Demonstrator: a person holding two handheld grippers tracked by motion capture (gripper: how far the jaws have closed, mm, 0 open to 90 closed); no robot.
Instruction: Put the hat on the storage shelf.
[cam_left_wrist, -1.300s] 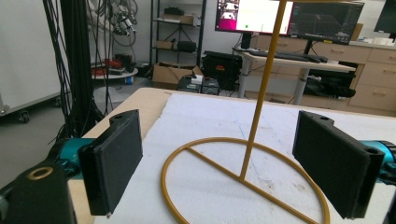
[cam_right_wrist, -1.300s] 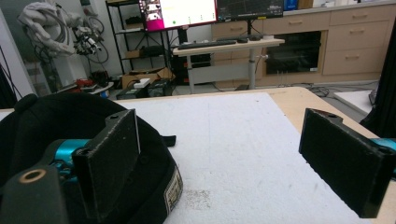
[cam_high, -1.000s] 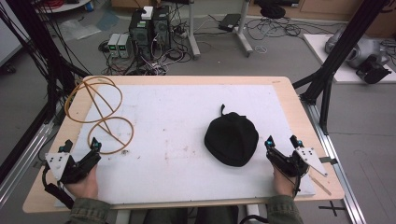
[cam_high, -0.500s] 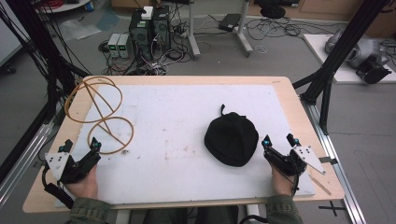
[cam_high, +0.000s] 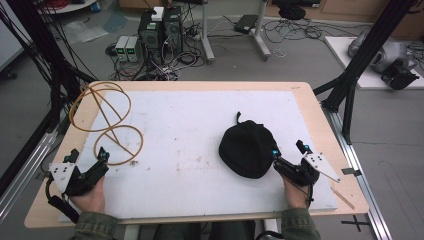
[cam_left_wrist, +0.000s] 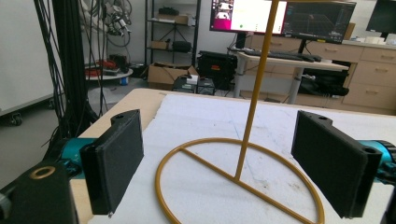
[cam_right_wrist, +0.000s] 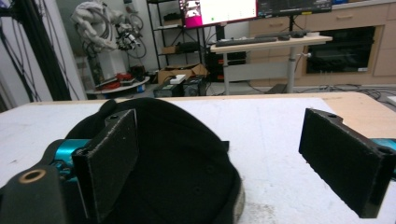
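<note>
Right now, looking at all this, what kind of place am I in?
Most likely a robotics or engineering lab. Computer towers sit amid tangled cables on the floor, monitors stand on desks behind, and black framing surrounds the work table where a person holds tongs.

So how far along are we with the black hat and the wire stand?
Nothing looks done yet: the black hat lies on the white mat, apart from the wire stand. In hand, the open right gripper sits at the hat's edge, and the open left gripper faces the stand's base. Grasping and any placing remain.
</note>
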